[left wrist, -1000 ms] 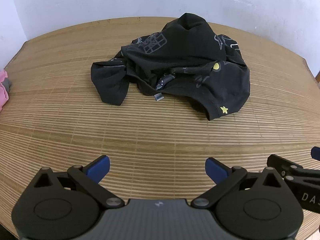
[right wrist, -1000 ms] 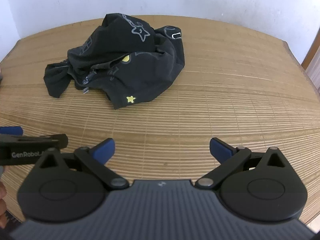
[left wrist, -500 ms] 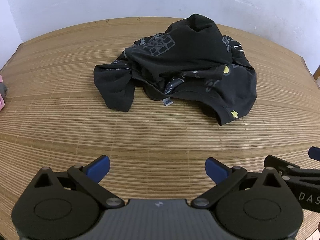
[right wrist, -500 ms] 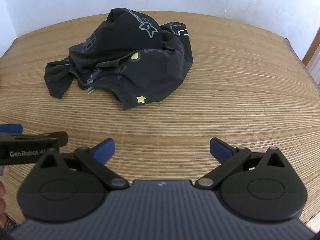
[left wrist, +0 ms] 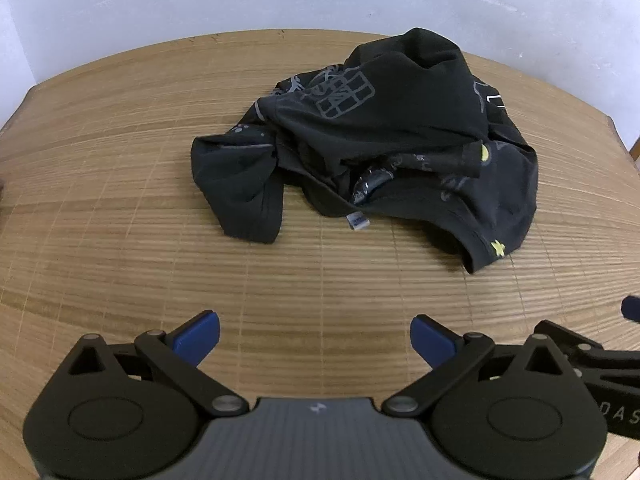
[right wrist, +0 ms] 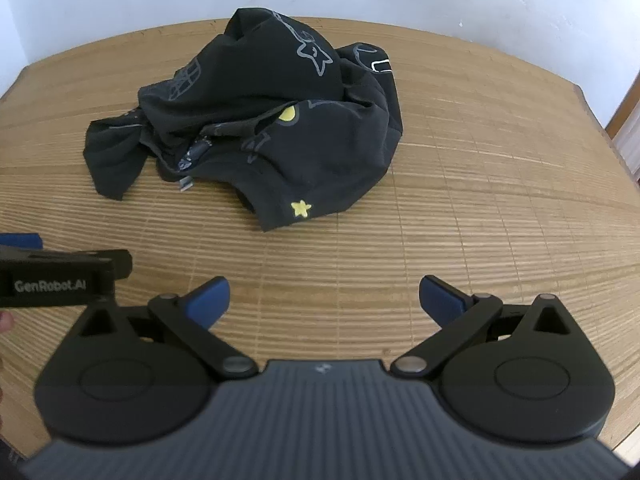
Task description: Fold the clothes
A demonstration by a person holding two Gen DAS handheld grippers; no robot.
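Even, soft daylight fills both my views; fisheye bends the bench (left wrist: 120, 184) edges, and shadows ahead stay faint.

Black printed garment (left wrist: 400, 152), crumpled heap, mid-table

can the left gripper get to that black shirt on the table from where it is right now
Probably yes. The left gripper is open, holding nothing, and only bare table lies between it and the crumpled shirt. The right gripper sits off to its side, out of the path.
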